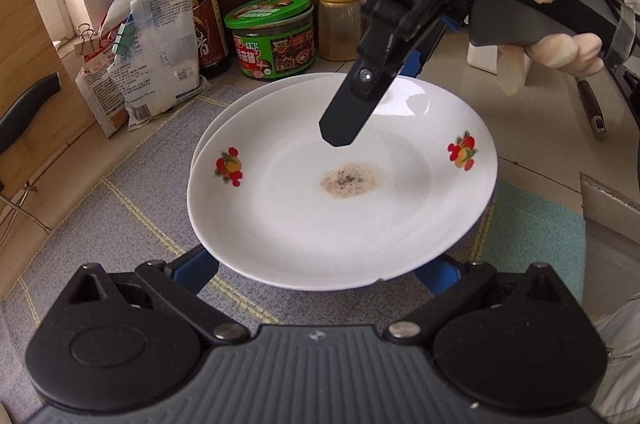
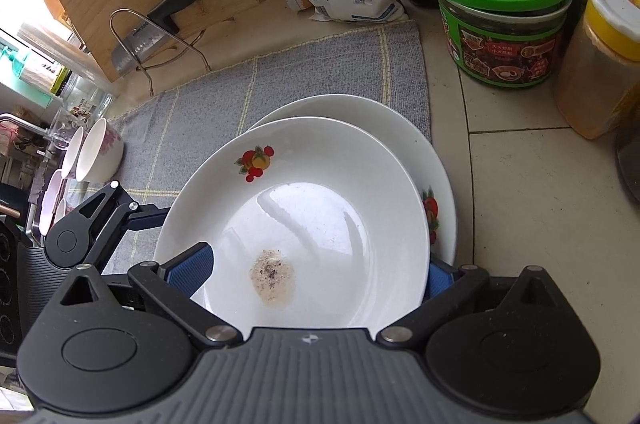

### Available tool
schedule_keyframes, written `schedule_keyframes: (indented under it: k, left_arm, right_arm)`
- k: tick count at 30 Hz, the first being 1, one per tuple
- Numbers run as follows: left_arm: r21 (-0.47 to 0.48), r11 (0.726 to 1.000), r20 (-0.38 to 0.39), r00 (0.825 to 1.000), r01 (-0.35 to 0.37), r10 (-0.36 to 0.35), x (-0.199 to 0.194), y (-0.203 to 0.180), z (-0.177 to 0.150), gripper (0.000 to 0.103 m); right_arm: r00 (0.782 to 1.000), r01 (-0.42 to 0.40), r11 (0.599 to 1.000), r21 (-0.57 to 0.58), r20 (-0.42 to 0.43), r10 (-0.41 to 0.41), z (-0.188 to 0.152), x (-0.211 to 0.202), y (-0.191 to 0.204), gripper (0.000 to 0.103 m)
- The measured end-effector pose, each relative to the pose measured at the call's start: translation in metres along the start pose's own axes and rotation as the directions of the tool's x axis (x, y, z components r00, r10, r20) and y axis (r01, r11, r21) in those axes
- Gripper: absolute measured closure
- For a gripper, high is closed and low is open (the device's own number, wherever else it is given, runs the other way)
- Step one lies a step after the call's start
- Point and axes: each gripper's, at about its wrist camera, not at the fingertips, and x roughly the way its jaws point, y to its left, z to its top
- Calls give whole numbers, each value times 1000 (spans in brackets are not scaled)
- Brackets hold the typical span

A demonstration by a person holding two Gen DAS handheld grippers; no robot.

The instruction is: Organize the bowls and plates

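Note:
Two white plates with fruit prints lie stacked on a grey mat (image 1: pixel 132 207). The top plate (image 1: pixel 320 191) (image 2: pixel 304 207) carries a brown speckled stain and sits shifted off the lower plate (image 1: pixel 248 95) (image 2: pixel 360 115). My left gripper (image 1: pixel 318 264) (image 2: pixel 132 212) is open, and the near rim hides its blue fingertips. My right gripper (image 2: pixel 316 272) (image 1: pixel 372 95), held by a gloved hand (image 1: pixel 560 47), is open and straddles the top plate's far rim. One of its fingers (image 1: pixel 340 131) is over the inside; the other is outside and below.
A green-lidded jar (image 1: pixel 272 35) (image 2: pixel 500 11), a yellow-capped spice bottle (image 1: pixel 340 19), dark sauce bottles and clipped bags (image 1: pixel 152 43) stand behind the plates. A cutting board with a knife (image 2: pixel 168 11) leans at left. Bowls (image 2: pixel 96 151) rest on edge by the mat's far corner.

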Motion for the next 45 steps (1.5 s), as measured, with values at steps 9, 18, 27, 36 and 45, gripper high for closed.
schedule_keyframes:
  k: [9,18,27,36,45]
  left_arm:
    - [-2,1000,8,1000,-2,2,-1,1,-1,1]
    - [13,1000,20,1000,-11,11,-3,0,-1,1]
    - [5,1000,48,999,-26,25,-10,-2,2,1]
    - [-3,999,49,998,-37,37,-12,-3,1,1]
    - [-17,998,53,997,-52,53,-16,-1,-1,1]
  right_arm:
    - [1000,21,1000,10,8,-21,0,-4,2,0]
    - [999,40,999,6,23,-40,-4,-10,4,0]
    - [998,57,998,-4,34,-57,-9,-13,8,0]
    - [996,80,996,-26,41,-79,-17,-18,15,0]
    - [992,125,990,-63,35,-123,-20,-17,22,0]
